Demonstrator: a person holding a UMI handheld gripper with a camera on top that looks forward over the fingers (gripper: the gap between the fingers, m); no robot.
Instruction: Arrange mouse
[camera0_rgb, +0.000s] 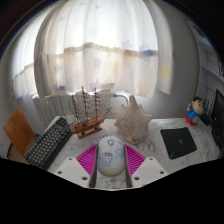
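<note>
Mouse, a pale grey rounded plastic one (111, 158), sits between the two pink-padded fingers of the claw (111, 160), lying lengthwise along them. The pads seem to touch both its flanks, so I judge the claw clamped on it, though a thin gap at either side cannot be ruled out. Whether the mouse is lifted or resting on the white desk (160, 125) is not clear.

Going left to right: an orange-brown stand-like thing (18, 131) leans at the far left. Next to it a dark keyboard (48, 141) lies at an angle, just beside the left finger. Behind it stands a wooden model sailing ship (88, 110), upright on its base. Right of that rests a pale spiky seashell (132, 118), just ahead of the fingers. Further right a flat black square mouse mat (178, 141) lies bare, and it is likely the mouse's proper place, since it sits on the usual side of a keyboard. A small blue and red figurine (196, 110) stands at the far right. White curtains (100, 50) hang behind everything.
</note>
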